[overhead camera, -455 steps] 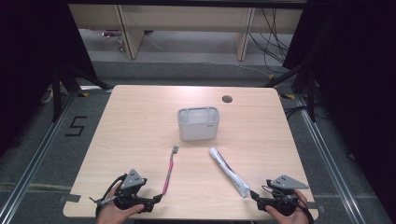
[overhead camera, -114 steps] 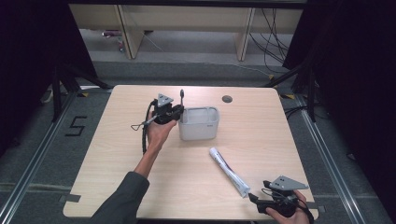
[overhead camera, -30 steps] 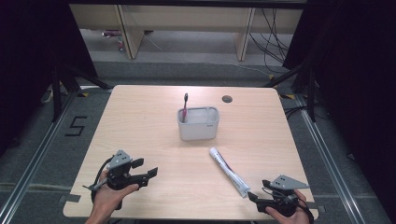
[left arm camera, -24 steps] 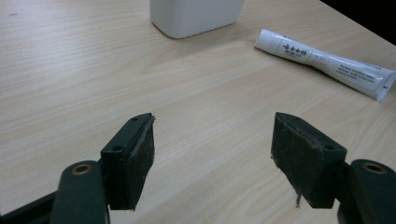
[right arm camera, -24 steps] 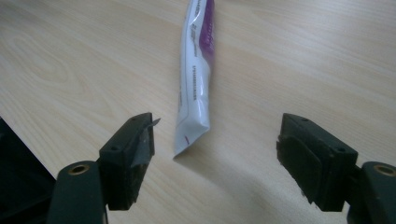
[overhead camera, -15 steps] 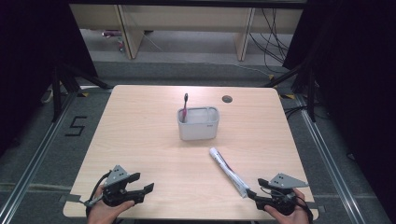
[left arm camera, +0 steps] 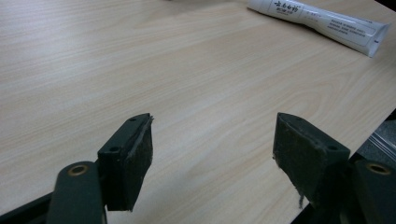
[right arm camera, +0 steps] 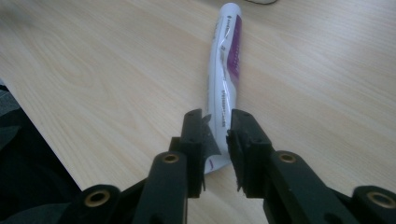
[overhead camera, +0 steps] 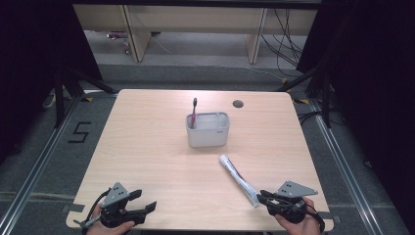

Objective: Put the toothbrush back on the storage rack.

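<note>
A white toothpaste tube (overhead camera: pixel 237 177) with purple print lies on the wooden table (overhead camera: pixel 147 147), at the front right. My right gripper (overhead camera: pixel 260 198) is at its near crimped end. In the right gripper view the jaws have just been closing, and the pads (right arm camera: pixel 198 135) now pinch that end of the tube (right arm camera: pixel 226 60). My left gripper (overhead camera: pixel 144 199) rests by the front left edge, open with nothing between its fingers (left arm camera: pixel 128 158). In the left gripper view the tube (left arm camera: pixel 317 21) lies far off. A red toothbrush (overhead camera: pixel 193 110) stands in the grey holder (overhead camera: pixel 208 137) at the table's middle.
A round dark cable hole (overhead camera: pixel 238 104) sits near the table's back edge. The table's front edge runs just under both hands. Dark floor and black frame posts surround the table.
My left hand has drawn back toward the front left edge of the table. The right gripper's jaws have closed from wide open onto the tube's near end.
</note>
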A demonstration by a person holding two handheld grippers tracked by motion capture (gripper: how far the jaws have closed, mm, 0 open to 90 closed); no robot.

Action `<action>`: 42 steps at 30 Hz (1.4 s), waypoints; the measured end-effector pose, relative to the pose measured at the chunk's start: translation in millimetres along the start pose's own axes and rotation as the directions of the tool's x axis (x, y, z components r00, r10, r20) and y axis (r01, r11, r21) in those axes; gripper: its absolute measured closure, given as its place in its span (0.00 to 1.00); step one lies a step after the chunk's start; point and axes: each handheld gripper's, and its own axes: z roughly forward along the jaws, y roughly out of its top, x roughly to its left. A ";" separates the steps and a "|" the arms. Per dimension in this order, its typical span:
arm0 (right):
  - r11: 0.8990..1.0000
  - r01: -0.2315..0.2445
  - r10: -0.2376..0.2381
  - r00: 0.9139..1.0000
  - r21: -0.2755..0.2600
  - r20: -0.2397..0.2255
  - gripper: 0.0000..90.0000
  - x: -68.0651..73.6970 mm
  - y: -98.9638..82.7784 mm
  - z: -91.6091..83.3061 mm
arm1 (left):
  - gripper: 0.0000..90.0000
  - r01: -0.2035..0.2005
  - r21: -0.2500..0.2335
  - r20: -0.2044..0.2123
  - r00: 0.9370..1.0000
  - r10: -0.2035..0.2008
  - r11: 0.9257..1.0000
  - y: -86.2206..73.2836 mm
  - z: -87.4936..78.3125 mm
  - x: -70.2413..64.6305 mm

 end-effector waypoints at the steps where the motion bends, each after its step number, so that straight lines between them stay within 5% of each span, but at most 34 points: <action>1: 1.000 -0.019 0.019 1.000 0.009 -0.006 0.88 2.8 0.0 0.5 | 0.30 0.006 -0.006 0.005 1.000 -0.006 1.000 -1.5 -0.1 -0.9; 3: 1.000 0.027 -0.027 1.000 -0.003 0.009 0.90 1.7 0.5 2.4 | 0.30 0.000 0.004 0.003 1.000 0.000 1.000 -3.3 -1.7 -1.9; 26: 0.997 0.063 -0.061 0.997 0.033 -0.056 0.95 13.8 7.1 25.3 | 0.22 -0.023 0.039 0.021 1.000 0.023 0.999 -11.6 -0.3 -11.4; 27: 0.998 0.040 -0.037 0.998 0.050 -0.058 0.95 16.1 7.3 26.2 | 0.22 -0.053 0.069 0.018 0.998 0.052 0.996 -11.1 -2.3 -9.7; 31: 0.996 0.071 -0.067 0.995 0.045 -0.073 0.95 15.0 7.0 32.3 | 0.22 -0.024 0.044 0.018 1.000 0.024 0.999 -12.1 0.6 -12.8; 35: 0.996 0.073 -0.068 0.994 0.054 -0.080 0.95 16.1 6.8 34.1 | 0.22 -0.061 0.077 0.019 0.998 0.060 0.995 -11.9 0.2 -11.1; 42: 0.994 0.085 -0.079 0.994 0.075 -0.079 0.95 17.1 6.5 38.1 | 0.22 -0.044 0.072 0.023 0.999 0.042 0.996 -14.6 3.6 -13.3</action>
